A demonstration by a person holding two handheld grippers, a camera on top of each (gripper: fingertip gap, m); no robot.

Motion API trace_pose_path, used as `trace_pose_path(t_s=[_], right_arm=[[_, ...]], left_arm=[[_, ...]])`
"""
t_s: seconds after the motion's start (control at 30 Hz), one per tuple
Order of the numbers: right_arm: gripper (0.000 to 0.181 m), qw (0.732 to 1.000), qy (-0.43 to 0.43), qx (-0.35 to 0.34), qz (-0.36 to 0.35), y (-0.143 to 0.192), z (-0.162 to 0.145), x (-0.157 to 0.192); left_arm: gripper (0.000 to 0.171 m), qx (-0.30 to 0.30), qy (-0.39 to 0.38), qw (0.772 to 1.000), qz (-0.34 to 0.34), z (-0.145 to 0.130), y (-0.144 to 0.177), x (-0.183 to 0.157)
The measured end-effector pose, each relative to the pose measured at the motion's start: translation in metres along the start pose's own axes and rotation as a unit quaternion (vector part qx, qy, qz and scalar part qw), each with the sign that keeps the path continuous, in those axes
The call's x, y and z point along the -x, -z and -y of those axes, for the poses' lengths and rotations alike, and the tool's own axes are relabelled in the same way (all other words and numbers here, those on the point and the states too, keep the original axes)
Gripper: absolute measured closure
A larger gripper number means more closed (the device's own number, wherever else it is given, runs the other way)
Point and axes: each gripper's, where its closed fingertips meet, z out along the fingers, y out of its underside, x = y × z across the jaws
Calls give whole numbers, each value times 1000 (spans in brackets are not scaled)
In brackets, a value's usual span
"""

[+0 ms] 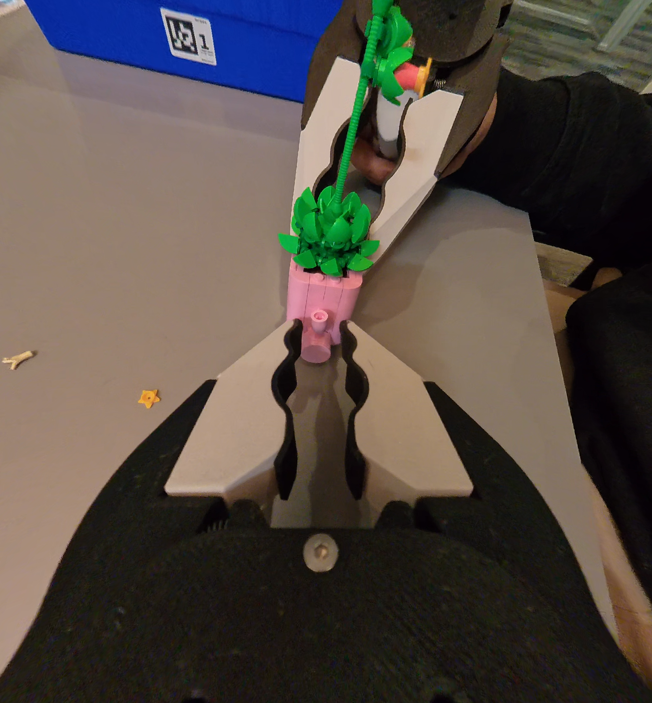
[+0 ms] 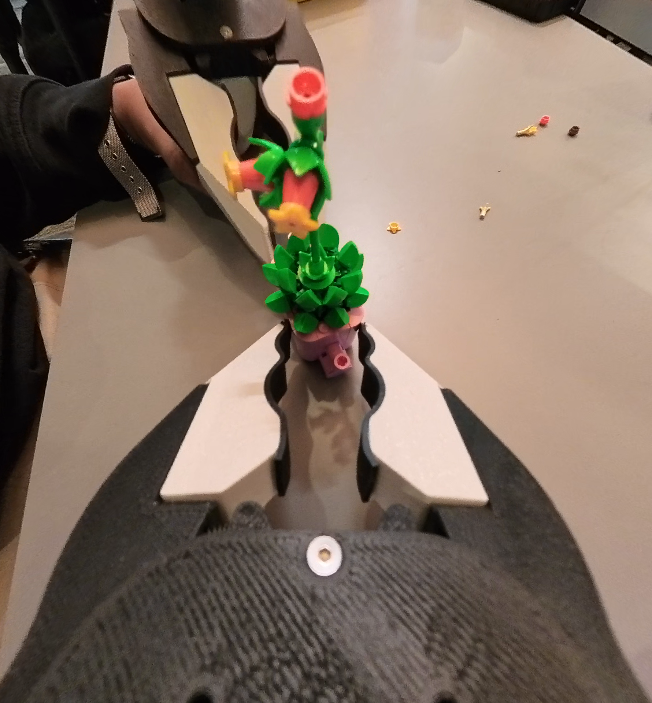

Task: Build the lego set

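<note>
The lego plant has a pink pot (image 1: pixel 322 295), a cluster of green leaves (image 1: pixel 330 232) and a thin green stem (image 1: pixel 355 118). The stem carries coral flowers with yellow tips (image 2: pixel 298 190). My left gripper (image 1: pixel 320 325) is closed to the width of the pot's lower end, tips touching it, with the round pink foot between the fingers. My right gripper (image 2: pixel 323 328) holds the pink pot (image 2: pixel 317 342) from the opposite side, under the leaves (image 2: pixel 313 289). In the left wrist view the right gripper's fingers (image 1: pixel 404 182) flank the leaves. One upper coral flower (image 2: pixel 307 91) has no yellow tip.
A blue box (image 1: pixel 126 38) with a square tag stands at the back. Loose pieces lie on the grey table (image 1: pixel 126 228): an orange star (image 1: pixel 148 398), a tan twig (image 1: pixel 18 358), a yellow flower (image 2: pixel 393 227), a red stud (image 2: pixel 544 120), a brown stud (image 2: pixel 573 131). A black sleeve (image 2: pixel 31 144) is at the table edge. The gap from one gripper's tips to the other's is roughly 4 cm. From the left gripper's tips to the orange star (image 1: pixel 148 398) is close to 9 cm. It turns up in the right wrist view (image 2: pixel 394 225) as well.
</note>
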Motion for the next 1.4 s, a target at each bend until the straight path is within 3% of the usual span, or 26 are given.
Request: trace_pose_path(t_s=[0.17, 1.4], right_arm=[[147, 1000, -2, 0, 1, 0, 0, 0], [147, 1000, -6, 0, -2, 0, 0, -2]], left_arm=[[166, -10, -17, 1000, 10, 3, 2, 1], [167, -8, -64, 997, 45, 4, 1, 2]])
